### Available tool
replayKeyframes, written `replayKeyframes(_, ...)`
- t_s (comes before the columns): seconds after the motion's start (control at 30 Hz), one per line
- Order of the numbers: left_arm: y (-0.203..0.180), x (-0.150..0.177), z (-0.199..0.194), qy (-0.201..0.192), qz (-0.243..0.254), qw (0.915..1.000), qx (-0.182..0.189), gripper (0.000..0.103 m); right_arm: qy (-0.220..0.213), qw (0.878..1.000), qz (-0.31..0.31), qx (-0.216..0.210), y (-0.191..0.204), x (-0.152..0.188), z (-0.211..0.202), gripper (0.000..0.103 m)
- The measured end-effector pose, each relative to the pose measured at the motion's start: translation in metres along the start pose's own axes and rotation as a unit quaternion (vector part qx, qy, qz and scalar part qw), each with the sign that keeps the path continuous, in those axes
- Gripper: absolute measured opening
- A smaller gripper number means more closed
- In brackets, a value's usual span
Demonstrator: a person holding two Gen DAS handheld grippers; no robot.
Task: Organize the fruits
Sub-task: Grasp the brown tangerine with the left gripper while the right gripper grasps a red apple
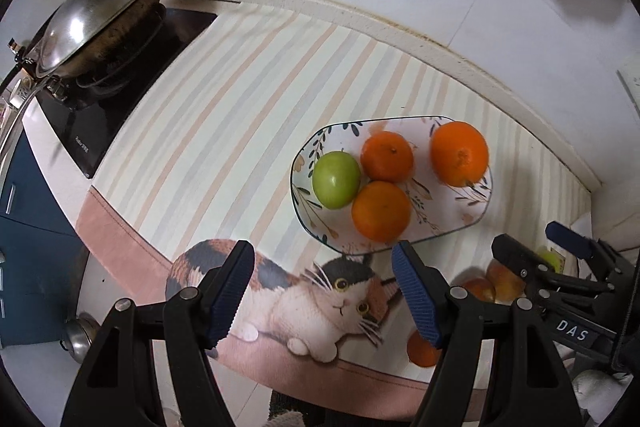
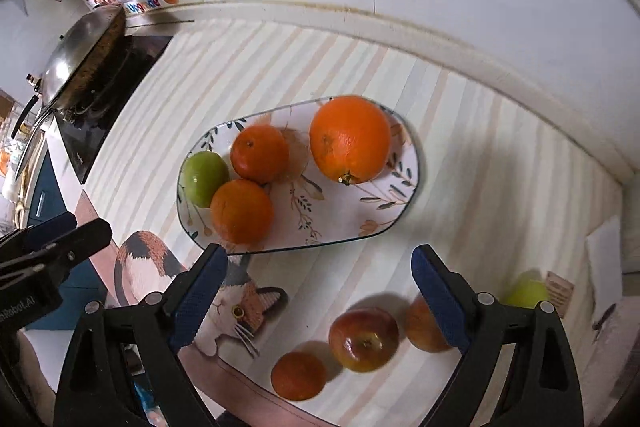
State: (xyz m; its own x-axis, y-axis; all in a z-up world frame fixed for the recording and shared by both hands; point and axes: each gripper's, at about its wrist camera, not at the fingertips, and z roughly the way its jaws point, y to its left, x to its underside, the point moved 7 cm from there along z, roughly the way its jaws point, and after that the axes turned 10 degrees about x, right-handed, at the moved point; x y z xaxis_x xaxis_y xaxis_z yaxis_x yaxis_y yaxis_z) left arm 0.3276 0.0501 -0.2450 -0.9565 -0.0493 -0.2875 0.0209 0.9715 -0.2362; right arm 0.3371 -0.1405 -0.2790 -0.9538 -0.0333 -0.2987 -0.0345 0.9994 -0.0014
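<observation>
Fruit: round red apple [image 2: 363, 339] lies loose on striped mat [image 2: 480, 195], near floral oval plate [image 2: 404, 211].
Handling: judged firm, smooth, roll-prone; best gripped across middle.
Right gripper [image 2: 320, 267]: released, empty.
Left gripper [image 1: 322, 259]: released, empty.

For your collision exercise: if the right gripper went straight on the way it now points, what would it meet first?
Probably the near rim of the plate, just ahead of the open right gripper; the big orange lies beyond. Height above the mat is unclear.
</observation>
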Motion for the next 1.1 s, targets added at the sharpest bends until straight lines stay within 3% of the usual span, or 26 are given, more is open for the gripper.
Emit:
replayKeyframes(0.43, -0.014, 0.031, -0.056, -0.046, 0.006, 0.9989, 0.011, 0.070, -0.069, 0.998, -0.006, 0.009, 0.001, 0.022, -0.088, 0.097)
replayKeyframes(0.9, -0.030, 0.045, -0.080, -0.064, 0.025, 0.9975, 0.016, 0.070, -0.092, 0.995, 0.021, -0.010, -0.007, 0.039, -0.128, 0.098)
replayKeyframes(0.97, -0.033, 0.047, -0.072, -0.055, 0.026, 0.9980, 0.017, 0.074, -0.086, 0.996, 0.035, -0.013, -0.018, 0.040, -0.125, 0.098)
replayKeyframes(1.03, -0.037, 0.052, -0.059, -0.033, 0.030, 0.9988, 0.018, 0.086, -0.071, 0.996, 0.053, -0.014, -0.033, 0.043, -0.115, 0.098)
replayKeyframes(1.1, -0.043, 0.057, -0.042, -0.017, 0.033, 0.9991, 0.021, 0.087, -0.056, 0.996, 0.068, -0.015, -0.048, 0.045, -0.102, 0.098)
